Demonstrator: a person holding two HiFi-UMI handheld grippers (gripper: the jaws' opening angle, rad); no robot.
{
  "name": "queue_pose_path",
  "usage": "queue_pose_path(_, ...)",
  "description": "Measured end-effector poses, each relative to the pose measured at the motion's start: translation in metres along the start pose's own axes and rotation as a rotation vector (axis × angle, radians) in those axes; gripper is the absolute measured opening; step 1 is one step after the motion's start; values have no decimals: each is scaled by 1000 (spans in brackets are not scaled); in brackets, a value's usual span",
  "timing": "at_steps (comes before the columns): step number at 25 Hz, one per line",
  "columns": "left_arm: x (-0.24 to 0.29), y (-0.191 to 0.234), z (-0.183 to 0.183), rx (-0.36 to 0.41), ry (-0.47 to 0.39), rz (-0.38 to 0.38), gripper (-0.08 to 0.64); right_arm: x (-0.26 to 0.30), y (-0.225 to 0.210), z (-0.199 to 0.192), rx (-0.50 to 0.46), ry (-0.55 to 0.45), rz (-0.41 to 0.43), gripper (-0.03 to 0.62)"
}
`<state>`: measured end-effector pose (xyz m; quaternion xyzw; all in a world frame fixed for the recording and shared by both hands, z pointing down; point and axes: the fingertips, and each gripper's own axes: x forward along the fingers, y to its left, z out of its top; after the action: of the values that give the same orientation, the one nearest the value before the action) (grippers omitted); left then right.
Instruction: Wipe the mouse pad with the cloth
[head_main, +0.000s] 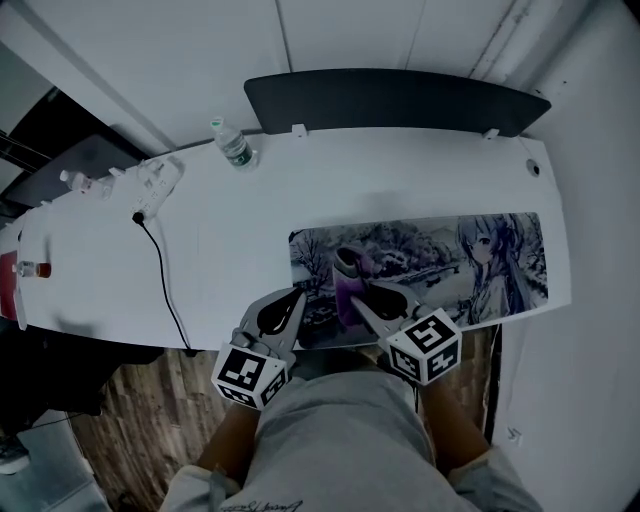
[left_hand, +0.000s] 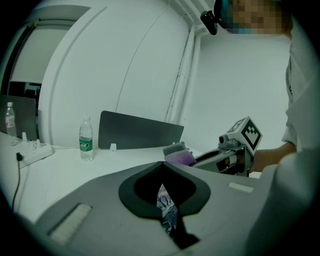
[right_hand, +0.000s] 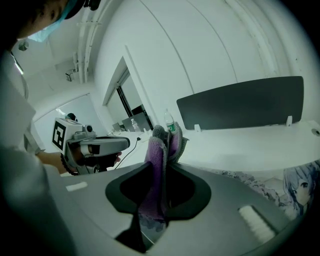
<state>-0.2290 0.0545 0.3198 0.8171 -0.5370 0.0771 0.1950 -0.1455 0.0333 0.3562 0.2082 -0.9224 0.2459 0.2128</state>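
A long mouse pad (head_main: 440, 250) with an anime print lies at the front right of the white desk (head_main: 220, 240). My left gripper (head_main: 295, 300) sits at the pad's front left corner, shut on its edge; a strip of the mouse pad (left_hand: 167, 212) shows between its jaws. My right gripper (head_main: 362, 292) is just right of it, over the pad, shut on a purple and grey cloth (head_main: 350, 272). The cloth (right_hand: 157, 170) stands up out of the shut jaws in the right gripper view. The cloth (left_hand: 179, 156) also appears in the left gripper view.
A water bottle (head_main: 233, 145) stands at the back of the desk before a dark divider panel (head_main: 395, 98). A power strip (head_main: 155, 185) with a black cable (head_main: 165, 280) lies at the left. The desk's front edge is right under both grippers, above wooden floor.
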Motion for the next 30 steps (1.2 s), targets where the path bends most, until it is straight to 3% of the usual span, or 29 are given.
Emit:
queue_pose_path(12, 12, 64, -17, -37, 51, -2, 19, 90, -8, -7, 48, 123, -22, 95)
queue_pose_path(22, 9, 119, -48, -95, 97, 13, 20, 167, -26, -42, 80, 270, -78, 93)
queue_pose_path(30, 21, 118, -64, -99, 145, -21, 20, 193, -36, -65, 104, 339, -81, 92)
